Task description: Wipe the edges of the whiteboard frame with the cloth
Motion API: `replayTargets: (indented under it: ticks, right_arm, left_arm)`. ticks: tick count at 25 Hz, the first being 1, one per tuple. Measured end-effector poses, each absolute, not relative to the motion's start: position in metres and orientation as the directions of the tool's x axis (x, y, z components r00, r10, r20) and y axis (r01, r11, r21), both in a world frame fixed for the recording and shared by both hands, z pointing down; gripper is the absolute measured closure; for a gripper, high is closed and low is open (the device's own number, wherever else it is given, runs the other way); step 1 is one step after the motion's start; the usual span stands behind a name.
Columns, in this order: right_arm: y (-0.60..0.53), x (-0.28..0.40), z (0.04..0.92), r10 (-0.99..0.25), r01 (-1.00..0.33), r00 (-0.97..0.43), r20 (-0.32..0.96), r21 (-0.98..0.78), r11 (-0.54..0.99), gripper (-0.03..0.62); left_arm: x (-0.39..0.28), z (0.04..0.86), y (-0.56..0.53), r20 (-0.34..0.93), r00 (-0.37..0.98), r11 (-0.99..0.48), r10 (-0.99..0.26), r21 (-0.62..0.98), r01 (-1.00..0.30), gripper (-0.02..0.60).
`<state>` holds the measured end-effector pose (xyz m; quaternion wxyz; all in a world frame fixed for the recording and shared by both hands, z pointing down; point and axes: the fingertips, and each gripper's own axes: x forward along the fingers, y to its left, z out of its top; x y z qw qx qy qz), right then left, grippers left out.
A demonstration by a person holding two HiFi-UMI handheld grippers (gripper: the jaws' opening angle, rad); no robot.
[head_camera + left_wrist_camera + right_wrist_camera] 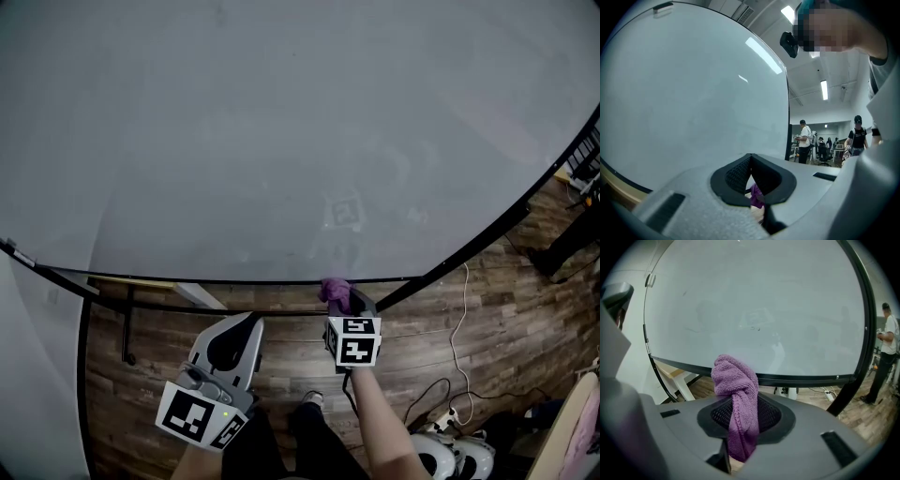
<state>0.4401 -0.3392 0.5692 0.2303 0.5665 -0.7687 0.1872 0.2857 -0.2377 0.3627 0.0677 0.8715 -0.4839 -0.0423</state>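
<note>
The whiteboard (281, 141) fills most of the head view. Its black frame runs along the bottom edge (234, 279) and up the right side (525, 202). My right gripper (339, 302) is shut on a purple cloth (335, 290), and the bunched top of the cloth is right at the bottom edge. In the right gripper view the cloth (737, 390) sticks up between the jaws of the right gripper (740, 414), in front of the bottom frame bar (797, 379). My left gripper (246, 323) hangs lower left, apart from the board, shut and holding nothing. The left gripper (751, 176) points along the board.
Wood floor (487, 319) lies under the board, with cables and a power strip (452, 412) at the right. A black stand leg (127, 328) and a pale bench (197, 294) sit below the frame. Several people (805, 140) stand far off.
</note>
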Motion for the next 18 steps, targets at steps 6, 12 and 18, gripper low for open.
replayTargets:
  ticks: [6,12,18]
  right_arm:
    - [-0.340,0.462,0.568,-0.782,-0.953,-0.260,0.567,-0.022,0.301,0.497]
    - [-0.341,0.494,0.568,-0.790,-0.963,-0.238,0.564,-0.029,0.269,0.499]
    - [-0.343,0.526,0.568,-0.800,-0.972,-0.209,0.562,-0.032,0.231,0.497]
  left_arm:
    - [0.304,0.364,-0.237,-0.017,0.506,-0.502,-0.862,0.166,-0.849,0.565]
    - [0.325,0.364,-0.239,-0.019,0.510,-0.506,-0.860,0.164,-0.847,0.565]
    - [0.346,0.362,-0.243,-0.019,0.525,-0.521,-0.851,0.153,-0.840,0.565]
